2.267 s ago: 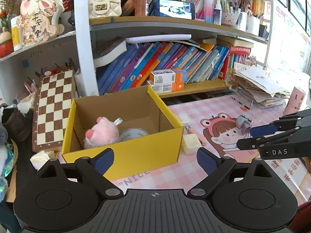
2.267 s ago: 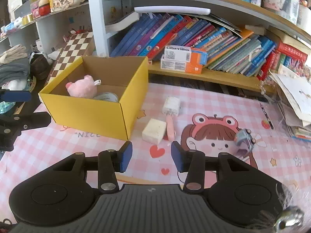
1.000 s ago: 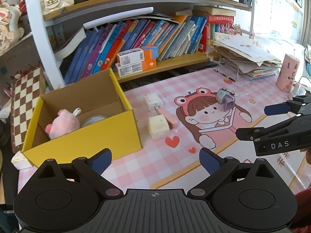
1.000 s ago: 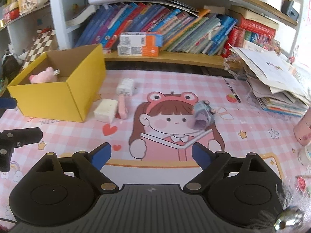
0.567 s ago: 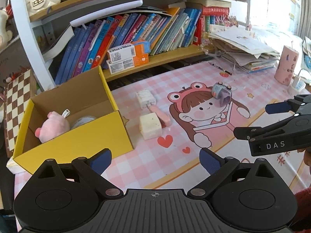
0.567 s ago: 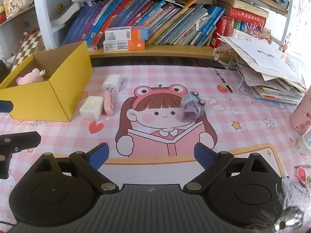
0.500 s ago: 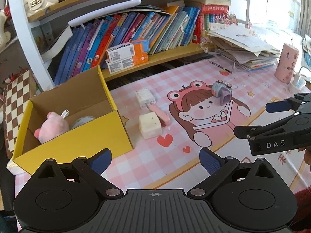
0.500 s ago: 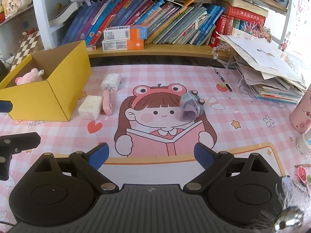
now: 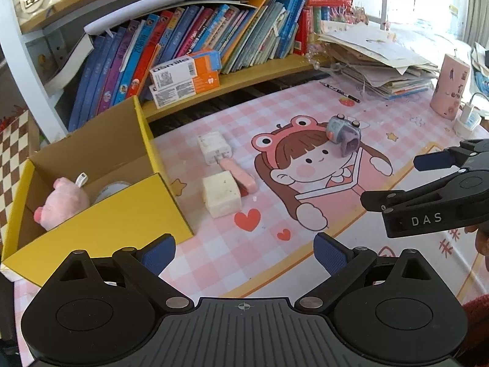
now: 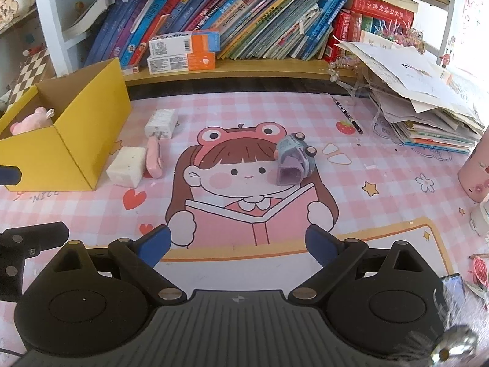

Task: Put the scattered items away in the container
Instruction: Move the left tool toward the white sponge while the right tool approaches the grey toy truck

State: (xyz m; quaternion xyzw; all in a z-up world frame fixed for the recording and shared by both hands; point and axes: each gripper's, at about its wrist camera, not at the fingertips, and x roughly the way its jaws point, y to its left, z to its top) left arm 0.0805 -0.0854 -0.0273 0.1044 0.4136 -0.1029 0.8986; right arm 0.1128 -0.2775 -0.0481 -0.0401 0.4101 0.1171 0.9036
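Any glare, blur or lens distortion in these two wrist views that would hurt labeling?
Left wrist: window glare washes out the top right corner; fisheye bends the shelf; the yellow box and white block stay sharp. Right wrist: evenly lit, toy car crisp, with a blurred metallic piece at the bottom right corner.

Bright daylight floods in from the right of both grippers, washing the papers (image 9: 373, 46) and far right edge to white glare. Shadows are soft. Fisheye bending curves the bookshelf (image 10: 244, 67) and darkens the corners; the centre stays sharp.
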